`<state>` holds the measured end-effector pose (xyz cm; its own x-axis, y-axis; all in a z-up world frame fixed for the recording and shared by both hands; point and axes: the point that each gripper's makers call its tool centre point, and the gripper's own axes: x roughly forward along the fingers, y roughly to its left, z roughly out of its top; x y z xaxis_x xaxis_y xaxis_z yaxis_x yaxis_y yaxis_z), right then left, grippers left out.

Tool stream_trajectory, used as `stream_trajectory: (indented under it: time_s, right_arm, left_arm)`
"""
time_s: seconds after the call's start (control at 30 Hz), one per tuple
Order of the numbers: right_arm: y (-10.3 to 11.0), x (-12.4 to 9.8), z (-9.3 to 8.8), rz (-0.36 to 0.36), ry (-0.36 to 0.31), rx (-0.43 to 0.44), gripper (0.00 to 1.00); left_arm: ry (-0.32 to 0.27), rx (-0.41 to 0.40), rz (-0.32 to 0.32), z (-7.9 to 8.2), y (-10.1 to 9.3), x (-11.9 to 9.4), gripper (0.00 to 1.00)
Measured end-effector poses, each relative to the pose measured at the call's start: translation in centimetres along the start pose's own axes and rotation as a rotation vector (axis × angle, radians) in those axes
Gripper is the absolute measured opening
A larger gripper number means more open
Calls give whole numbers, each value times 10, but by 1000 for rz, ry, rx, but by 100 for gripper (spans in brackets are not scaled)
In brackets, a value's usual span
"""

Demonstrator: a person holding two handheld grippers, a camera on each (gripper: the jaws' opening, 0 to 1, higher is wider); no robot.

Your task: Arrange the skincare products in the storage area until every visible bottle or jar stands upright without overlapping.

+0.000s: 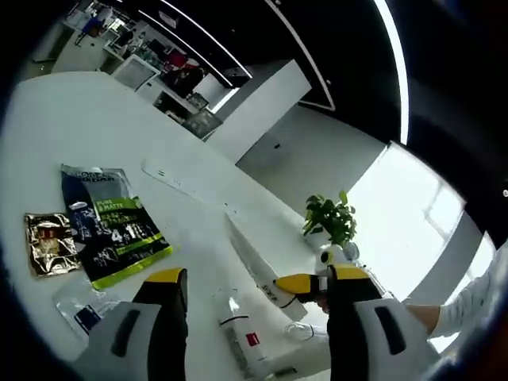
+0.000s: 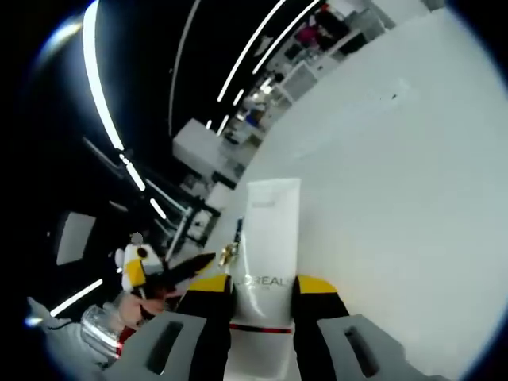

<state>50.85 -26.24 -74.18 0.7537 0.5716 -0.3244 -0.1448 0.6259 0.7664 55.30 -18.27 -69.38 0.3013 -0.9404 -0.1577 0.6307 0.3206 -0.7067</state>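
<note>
My right gripper (image 2: 262,287) is shut on a white L'Oreal tube (image 2: 270,238), which points away from me above the white table (image 2: 413,159). In the left gripper view that tube (image 1: 255,266) shows as a long white shape held off the table by the right gripper (image 1: 305,286). My left gripper (image 1: 255,275) is open, its jaws wide apart. Under it a clear bottle with a red label (image 1: 236,333) lies on its side on the table (image 1: 87,127).
A dark blue and green packet (image 1: 111,226), a gold sachet (image 1: 49,242) and a clear packet with blue print (image 1: 79,309) lie flat at the left. A potted plant (image 1: 329,218) and a small white-and-yellow figure (image 1: 333,255) stand behind. A sleeve (image 1: 468,305) comes from the right.
</note>
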Motion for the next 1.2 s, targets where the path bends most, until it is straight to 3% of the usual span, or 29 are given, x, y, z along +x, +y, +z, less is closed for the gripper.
stream_trajectory:
  time_s: [0.13,0.37,0.63,0.77,0.93,1.0,1.07,1.2]
  right_arm:
    - [9,1,2,19,9,-43,22]
    - [22,6,3,41,36,-162,22]
    - [39,12,-3,59,68,-275,22]
    - [47,14,1,78,63,-346,22]
    - [51,18,8,79,49,-474,22]
    - [55,18,6,70,47,-520,22]
    - [53,21,10,68,39,-511,22]
    - [55,24,14,73,24,-533,22]
  left_arm:
    - [-28,-41,11,7,3,13,57]
    - [-5,-61,31,2,7,22,50]
    - [-15,-97,9,1,-12,29,44]
    - [-13,-102,12,6,-8,32,40]
    - [-29,-100,22,12,-12,32,16]
    - [-36,-90,18,16,-15,31,15]
    - [-37,-50,27,18,-16,29,14]
    - [-41,-67,28,23,-15,28,13]
